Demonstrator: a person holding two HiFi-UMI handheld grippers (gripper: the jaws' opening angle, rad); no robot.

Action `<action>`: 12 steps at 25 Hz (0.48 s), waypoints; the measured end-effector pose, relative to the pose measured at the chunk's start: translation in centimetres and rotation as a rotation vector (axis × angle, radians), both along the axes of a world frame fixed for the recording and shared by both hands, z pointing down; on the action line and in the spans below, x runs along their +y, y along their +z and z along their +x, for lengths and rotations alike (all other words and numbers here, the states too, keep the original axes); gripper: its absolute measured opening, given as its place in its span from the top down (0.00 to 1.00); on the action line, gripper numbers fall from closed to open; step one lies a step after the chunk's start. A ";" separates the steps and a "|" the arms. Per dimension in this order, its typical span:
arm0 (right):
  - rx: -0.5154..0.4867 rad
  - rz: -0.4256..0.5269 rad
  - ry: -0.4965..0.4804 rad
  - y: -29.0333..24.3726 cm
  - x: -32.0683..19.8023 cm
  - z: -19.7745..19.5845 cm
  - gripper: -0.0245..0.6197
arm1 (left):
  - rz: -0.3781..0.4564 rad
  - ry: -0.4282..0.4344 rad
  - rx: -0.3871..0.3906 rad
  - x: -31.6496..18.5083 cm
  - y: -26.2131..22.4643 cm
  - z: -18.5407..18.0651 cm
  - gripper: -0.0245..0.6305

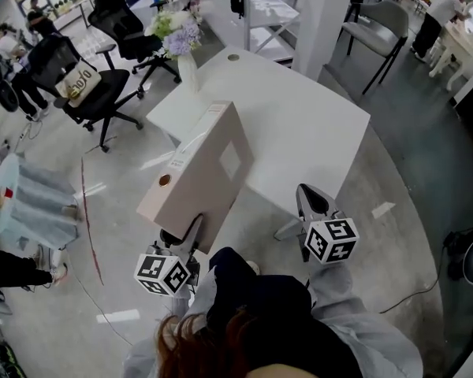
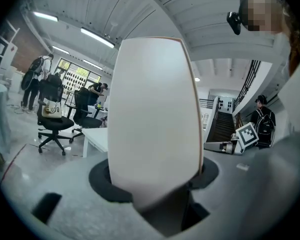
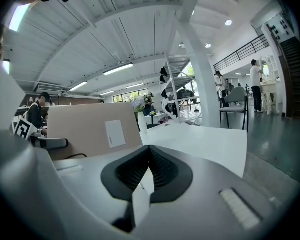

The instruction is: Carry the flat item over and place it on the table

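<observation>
The flat item is a beige box file point(image 1: 201, 176) with a white label and a round hole in its spine. It is held on edge and tilted, over the near left edge of the white table point(image 1: 299, 124). My left gripper point(image 1: 185, 239) is shut on its near lower end. In the left gripper view the beige panel point(image 2: 155, 119) fills the space between the jaws of that gripper point(image 2: 155, 184). My right gripper point(image 1: 309, 203) hovers at the table's near edge, shut and empty. From the right gripper point(image 3: 149, 171), the file point(image 3: 90, 131) stands to the left.
A white vase of flowers point(image 1: 181, 42) stands on the table's far left corner. Black office chairs point(image 1: 87, 81) are on the floor to the left. A white pillar point(image 1: 323, 14) and a grey chair point(image 1: 378, 26) are beyond the table. People stand at the far left.
</observation>
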State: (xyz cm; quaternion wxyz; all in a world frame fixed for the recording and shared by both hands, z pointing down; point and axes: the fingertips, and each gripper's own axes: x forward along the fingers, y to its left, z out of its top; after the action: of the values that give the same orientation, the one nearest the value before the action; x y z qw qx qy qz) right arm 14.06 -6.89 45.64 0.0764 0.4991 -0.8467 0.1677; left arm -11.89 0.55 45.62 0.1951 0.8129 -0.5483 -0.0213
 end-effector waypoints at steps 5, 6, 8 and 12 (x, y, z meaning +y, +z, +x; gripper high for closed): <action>-0.003 -0.023 -0.022 1.4 -0.9 -0.8 0.95 | -0.013 -0.016 -0.003 -1.0 1.0 -0.2 0.55; -0.002 -0.024 -0.026 1.5 -1.3 -1.0 0.95 | -0.013 -0.019 -0.001 -1.4 1.0 -0.4 0.55; 0.001 -0.026 -0.027 1.7 -2.3 -1.4 0.95 | -0.013 -0.020 0.007 -2.4 1.2 -0.8 0.55; 0.002 -0.029 -0.013 1.9 -5.4 -2.5 0.95 | -0.013 -0.005 0.007 -5.8 1.4 -2.0 0.55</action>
State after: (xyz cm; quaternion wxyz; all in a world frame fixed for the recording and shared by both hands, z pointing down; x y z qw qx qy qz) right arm 11.54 -12.26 47.50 0.0857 0.4925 -0.8474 0.1788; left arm -13.92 -5.22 47.03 0.2024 0.8101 -0.5499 -0.0211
